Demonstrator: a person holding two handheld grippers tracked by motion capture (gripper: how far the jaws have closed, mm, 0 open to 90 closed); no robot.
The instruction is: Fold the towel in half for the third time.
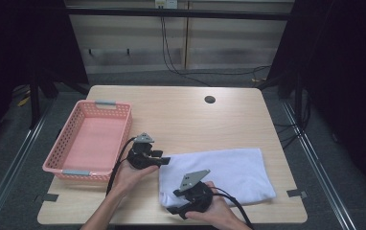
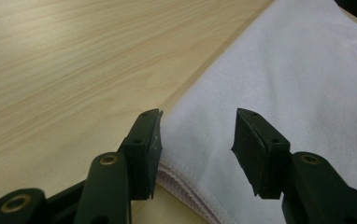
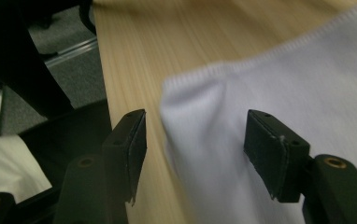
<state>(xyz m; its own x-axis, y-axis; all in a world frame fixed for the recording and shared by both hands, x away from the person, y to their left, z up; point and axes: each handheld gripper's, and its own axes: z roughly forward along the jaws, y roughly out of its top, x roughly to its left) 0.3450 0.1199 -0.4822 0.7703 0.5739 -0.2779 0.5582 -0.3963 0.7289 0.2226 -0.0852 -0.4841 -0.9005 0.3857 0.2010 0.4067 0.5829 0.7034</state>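
Observation:
A white folded towel point(image 1: 224, 170) lies on the front right part of the wooden table point(image 1: 195, 120). My left gripper point(image 1: 164, 160) sits at the towel's far left corner. In the left gripper view, its jaws point(image 2: 197, 135) stand open over the folded edge of the towel point(image 2: 298, 84), and the pads do not press on the cloth. My right gripper point(image 1: 174, 208) is low at the towel's near left corner. In the right gripper view, that gripper point(image 3: 195, 140) is open too, with the corner of the towel point(image 3: 279, 79) lying loose between the jaws. That view is blurred.
A pink plastic basket point(image 1: 61, 143) with nothing in it stands at the table's left side, close to my left hand. A small round hole point(image 1: 210, 99) sits near the far edge. Bare wood lies beyond the towel. The table's front edge is right under my right hand.

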